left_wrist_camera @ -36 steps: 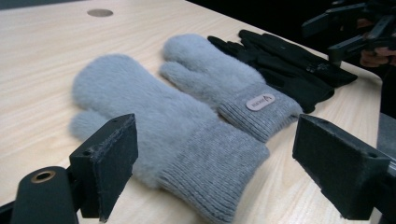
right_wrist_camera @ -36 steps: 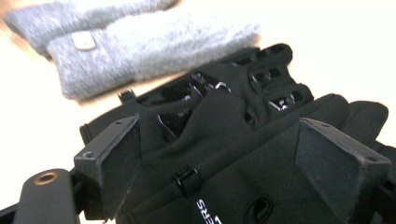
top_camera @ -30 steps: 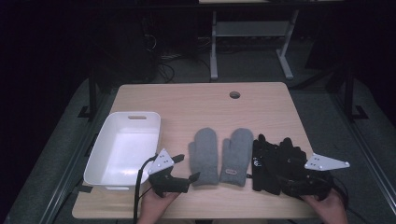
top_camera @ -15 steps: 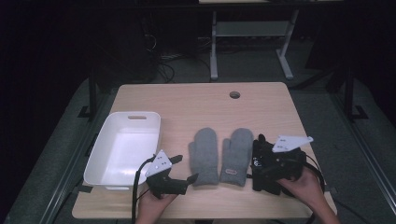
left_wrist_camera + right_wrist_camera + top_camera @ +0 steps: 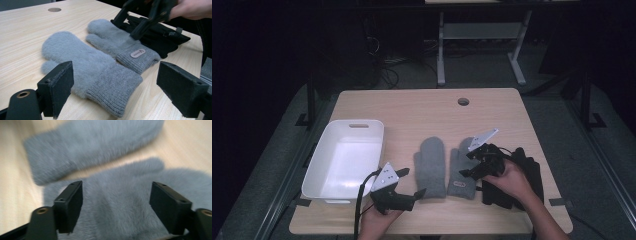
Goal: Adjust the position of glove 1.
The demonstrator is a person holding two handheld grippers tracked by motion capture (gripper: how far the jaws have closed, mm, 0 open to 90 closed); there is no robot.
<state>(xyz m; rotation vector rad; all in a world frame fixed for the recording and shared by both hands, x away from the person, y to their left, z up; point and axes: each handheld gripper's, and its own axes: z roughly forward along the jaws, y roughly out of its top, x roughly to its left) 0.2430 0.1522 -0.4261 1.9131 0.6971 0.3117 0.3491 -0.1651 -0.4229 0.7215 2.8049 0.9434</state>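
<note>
Mittens (image 5: 446, 167) lie between tub (image 5: 324, 160) (left) and gloves (image 5: 524, 165).

blurred: grey mittens (image 5: 105, 165) | partly hidden: black gloves (image 5: 524, 170), behind right hand (image 5: 512, 181)

We are finding just one marking: a small tan label (image 5: 138, 53) sitting on the ribbed cuff of the grey mitten (image 5: 120, 45) nearer the black gloves (image 5: 160, 35); its print is staying too small for us to read.
</note>
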